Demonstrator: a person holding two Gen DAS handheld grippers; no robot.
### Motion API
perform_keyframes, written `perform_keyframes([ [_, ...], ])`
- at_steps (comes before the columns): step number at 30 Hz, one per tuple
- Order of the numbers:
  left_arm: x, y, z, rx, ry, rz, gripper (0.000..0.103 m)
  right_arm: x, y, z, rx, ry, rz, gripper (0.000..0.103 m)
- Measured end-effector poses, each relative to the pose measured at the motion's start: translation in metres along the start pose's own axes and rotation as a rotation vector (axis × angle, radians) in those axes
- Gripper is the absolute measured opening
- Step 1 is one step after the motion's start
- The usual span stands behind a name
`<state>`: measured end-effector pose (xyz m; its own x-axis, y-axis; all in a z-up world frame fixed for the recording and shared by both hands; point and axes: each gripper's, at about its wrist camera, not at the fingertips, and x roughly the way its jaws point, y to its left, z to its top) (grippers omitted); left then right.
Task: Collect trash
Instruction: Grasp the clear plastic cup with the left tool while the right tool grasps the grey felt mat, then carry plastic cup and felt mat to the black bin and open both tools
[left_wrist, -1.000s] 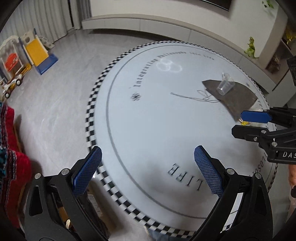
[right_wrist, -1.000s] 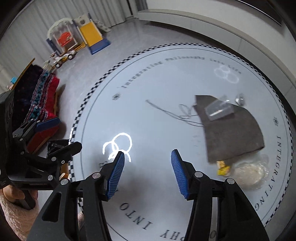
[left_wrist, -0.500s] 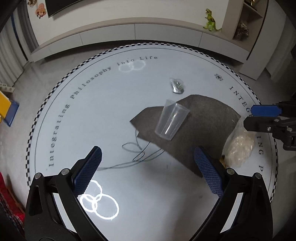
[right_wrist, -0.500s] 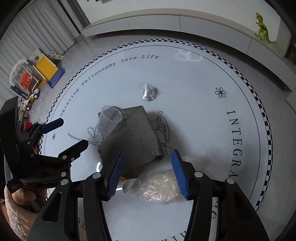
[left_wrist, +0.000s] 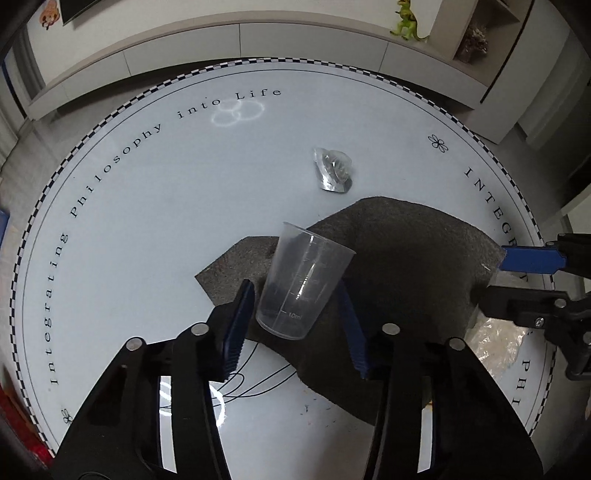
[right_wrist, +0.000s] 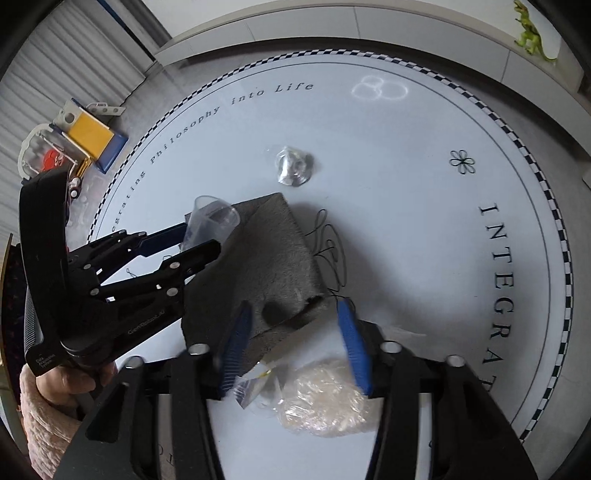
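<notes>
A: What do we see from the left gripper (left_wrist: 297, 314)?

B: The cup (left_wrist: 303, 284) lies on its side between our fingers, on the grey cloth (left_wrist: 406, 266). Our jaws are closing. We cannot tell if the pads touch the cup yet. We can read "10ml" on it. Past the cup sits a shiny wrapper (left_wrist: 332, 168).

A: And from the right gripper (right_wrist: 295, 343)?

B: Here we see a clear crinkly bag (right_wrist: 325, 402) under our fingers and some small scraps just beside it. The left view only shows a bit of that bag at its right edge. Our right jaws are closing too, narrow now, with the cloth's edge between them. We cannot tell if they pinch it.

A: Any words?

B: The round table (left_wrist: 166, 206) says "Integrating Philosophy into Life". A hand (right_wrist: 70, 380) holds the left gripper far off to our left side.
</notes>
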<state>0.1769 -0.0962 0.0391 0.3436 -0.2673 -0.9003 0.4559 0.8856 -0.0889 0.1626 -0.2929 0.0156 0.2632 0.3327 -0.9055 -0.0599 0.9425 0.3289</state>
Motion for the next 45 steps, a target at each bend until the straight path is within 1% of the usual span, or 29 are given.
perform_keyframes([
  [1,0.0,0.001,-0.001,-0.012,-0.003,-0.004,0.043,0.002,0.003,0.001,-0.014,0.009,0.005,0.011],
  [2,0.0,0.002,0.0,-0.024,-0.006,-0.015,0.042,0.0,0.007,0.001,-0.029,0.004,-0.002,0.003],
  [4,-0.005,0.008,0.0,-0.045,-0.019,-0.039,0.04,-0.007,0.014,0.001,-0.051,-0.024,-0.006,0.003],
  [6,-0.014,0.014,-0.001,-0.08,-0.038,-0.08,0.038,-0.019,0.021,0.001,-0.063,-0.05,0.003,0.002],
  [10,-0.047,0.022,-0.007,-0.095,-0.086,-0.086,0.037,-0.044,0.037,0.0,-0.098,-0.093,0.008,0.003],
  [13,-0.082,0.029,-0.016,-0.095,-0.135,-0.066,0.037,-0.065,0.059,-0.002,-0.135,-0.127,0.01,0.003],
  [16,-0.118,0.038,-0.032,-0.095,-0.162,-0.019,0.037,-0.085,0.093,-0.004,-0.187,-0.161,0.02,0.003],
  [20,-0.165,0.06,-0.065,-0.128,-0.201,0.039,0.037,-0.105,0.137,-0.014,-0.259,-0.193,0.034,0.003],
  [23,-0.193,0.077,-0.09,-0.154,-0.222,0.095,0.037,-0.112,0.17,-0.022,-0.308,-0.203,0.052,0.003],
  [29,-0.24,0.112,-0.151,-0.233,-0.247,0.176,0.037,-0.108,0.242,-0.053,-0.43,-0.185,0.108,0.003],
  [34,-0.278,0.14,-0.216,-0.308,-0.264,0.247,0.037,-0.094,0.308,-0.091,-0.547,-0.147,0.167,0.003],
  [39,-0.315,0.169,-0.299,-0.423,-0.267,0.328,0.037,-0.078,0.386,-0.142,-0.687,-0.087,0.247,0.003],
  [45,-0.348,0.2,-0.41,-0.608,-0.243,0.441,0.037,-0.052,0.472,-0.211,-0.848,0.01,0.331,0.003],
])
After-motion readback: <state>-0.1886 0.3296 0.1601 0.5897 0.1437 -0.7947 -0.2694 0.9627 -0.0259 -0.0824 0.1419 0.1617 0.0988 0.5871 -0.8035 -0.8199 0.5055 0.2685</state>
